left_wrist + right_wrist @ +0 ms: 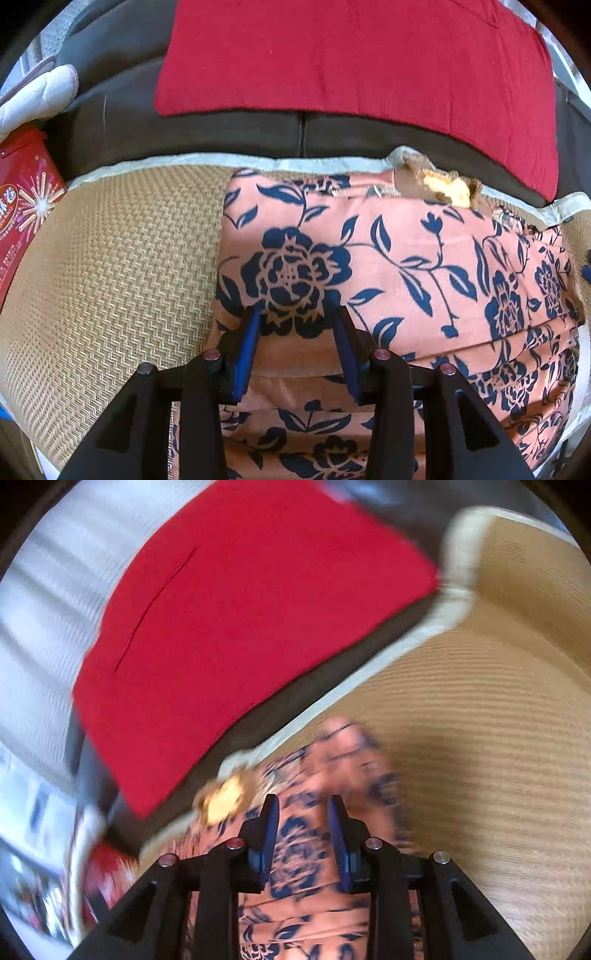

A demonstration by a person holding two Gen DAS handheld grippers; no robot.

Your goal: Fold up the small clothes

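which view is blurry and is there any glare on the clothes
Right wrist view: heavy motion smear across the floral garment, red cushion and woven mat. Left wrist view: sharp, fisheye-curved edges, a soft bright sheen on the garment.

Salmon-pink garment [424, 258] printed with navy roses and leaves (its far edge shows a yellow-brown patch), centre right. Tan zigzag-weave mat [122, 266] with pale border, lower left. Solid red cloth [354, 62], top. Red box [26, 210] with starburst print, left edge.
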